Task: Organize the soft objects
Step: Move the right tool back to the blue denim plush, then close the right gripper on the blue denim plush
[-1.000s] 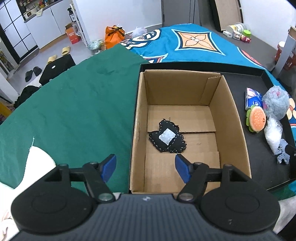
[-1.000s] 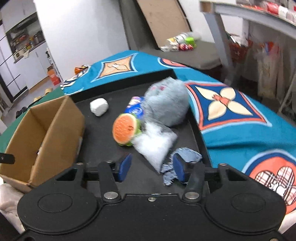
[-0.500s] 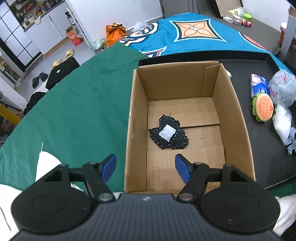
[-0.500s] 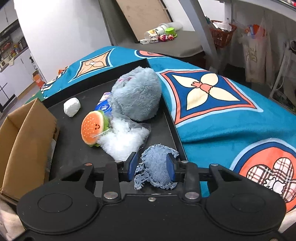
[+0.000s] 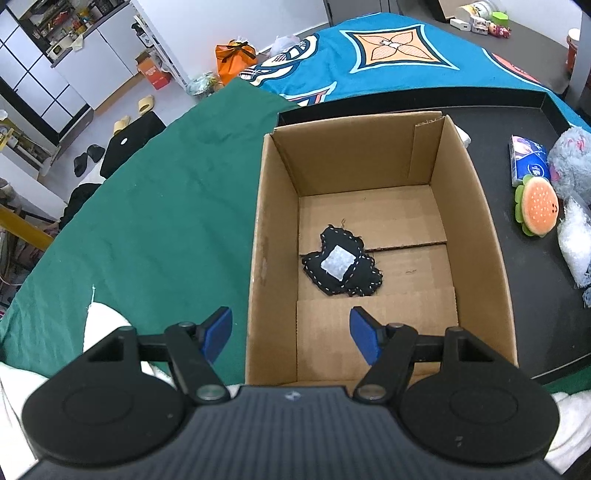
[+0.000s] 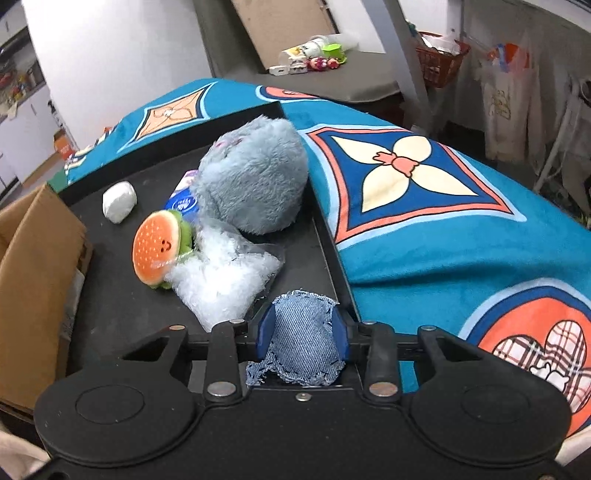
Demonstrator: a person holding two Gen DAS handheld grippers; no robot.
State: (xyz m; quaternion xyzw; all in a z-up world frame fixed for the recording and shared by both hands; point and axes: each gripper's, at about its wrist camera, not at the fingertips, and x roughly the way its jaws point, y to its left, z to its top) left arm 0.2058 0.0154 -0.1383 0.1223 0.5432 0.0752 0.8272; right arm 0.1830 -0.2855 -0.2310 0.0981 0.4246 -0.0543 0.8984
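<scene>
- White cabinets (image 5: 107,55) line the far wall (image 5: 229,18).
- Slippers (image 5: 144,104) lie on the pale floor (image 5: 122,107).
- A board (image 6: 280,29) leans behind a grey bench (image 6: 332,77).

box (image 5: 369,229): open top, floor mostly free, only black pad (image 5: 341,266) near the middle | tray (image 6: 122,310): free strip beside box | blocked: bag (image 6: 221,277), burger toy (image 6: 157,247), grey plush (image 6: 255,181) crowded together
</scene>
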